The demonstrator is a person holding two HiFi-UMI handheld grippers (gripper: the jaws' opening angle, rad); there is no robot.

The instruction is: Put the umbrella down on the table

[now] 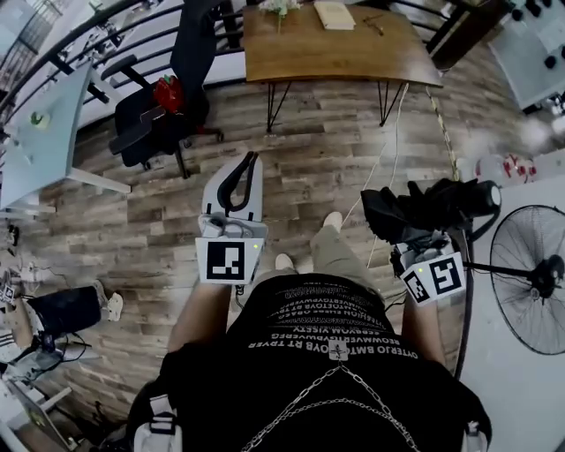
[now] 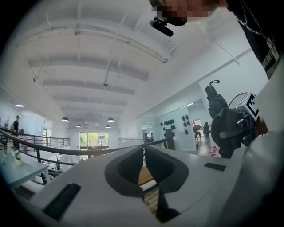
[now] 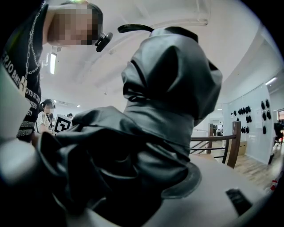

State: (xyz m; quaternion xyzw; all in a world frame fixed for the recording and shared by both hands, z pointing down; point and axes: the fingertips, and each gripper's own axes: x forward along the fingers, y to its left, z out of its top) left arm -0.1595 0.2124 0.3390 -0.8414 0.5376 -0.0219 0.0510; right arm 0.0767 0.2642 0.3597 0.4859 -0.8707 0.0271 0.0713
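A folded black umbrella lies crosswise in my right gripper, which is shut on it at waist height on the right. Its crumpled fabric fills the right gripper view and hides the jaws. My left gripper is held out in front on the left, its tips together with nothing between them. From the left gripper view the umbrella shows off to the right, apart from the left gripper. The wooden table stands ahead across the floor, well beyond both grippers.
A notebook lies on the table's far side. A black office chair with a red thing on it stands at the left, beside a white desk. A floor fan is at the right. Wooden floor lies between me and the table.
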